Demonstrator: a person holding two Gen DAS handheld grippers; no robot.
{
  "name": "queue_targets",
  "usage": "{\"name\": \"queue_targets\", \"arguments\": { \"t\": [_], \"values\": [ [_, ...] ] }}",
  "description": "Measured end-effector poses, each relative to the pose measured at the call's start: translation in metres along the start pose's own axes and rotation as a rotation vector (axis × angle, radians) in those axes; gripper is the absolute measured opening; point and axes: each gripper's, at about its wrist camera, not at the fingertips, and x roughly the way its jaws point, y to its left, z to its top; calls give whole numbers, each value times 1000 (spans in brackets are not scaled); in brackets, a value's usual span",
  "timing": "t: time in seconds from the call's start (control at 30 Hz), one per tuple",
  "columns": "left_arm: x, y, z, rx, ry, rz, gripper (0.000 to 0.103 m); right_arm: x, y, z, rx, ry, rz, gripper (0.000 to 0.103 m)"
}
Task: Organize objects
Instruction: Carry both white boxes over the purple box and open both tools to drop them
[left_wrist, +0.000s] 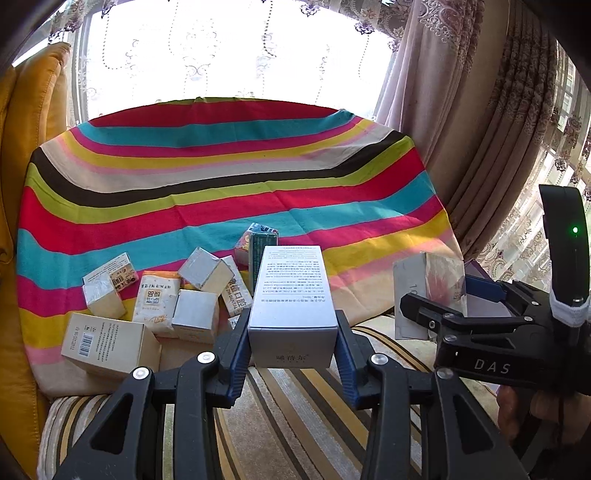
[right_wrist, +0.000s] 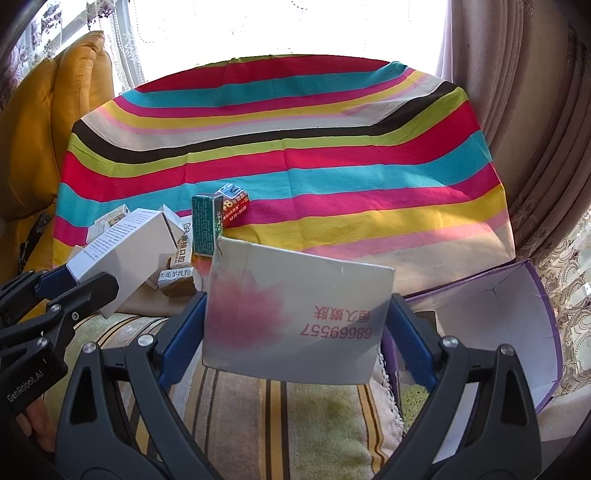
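The left gripper (left_wrist: 293, 350) clamps a narrow white box (left_wrist: 291, 295), while at its three o'clock the right gripper (right_wrist: 295, 332), spread wide, grips a broad pink-smudged carton (right_wrist: 295, 314).

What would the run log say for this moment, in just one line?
left gripper: shut on silver box | right gripper: shut on pink-flower box | both lifted off striped cloth | purple box: open, at right

blown-out window (left_wrist: 236, 48) backlight, fisheye warp
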Motion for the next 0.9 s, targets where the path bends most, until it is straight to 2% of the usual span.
{"name": "queue_targets", "arguments": {
  "t": [0.47,0.9],
  "values": [
    [28,-80,10,96,73,-118,43,-15,-99,-18,135,-17,-90,95],
    [72,-175,16,235,152,-238,43,-25,-197,-45,259,-19,-229,95]
  ]
}}
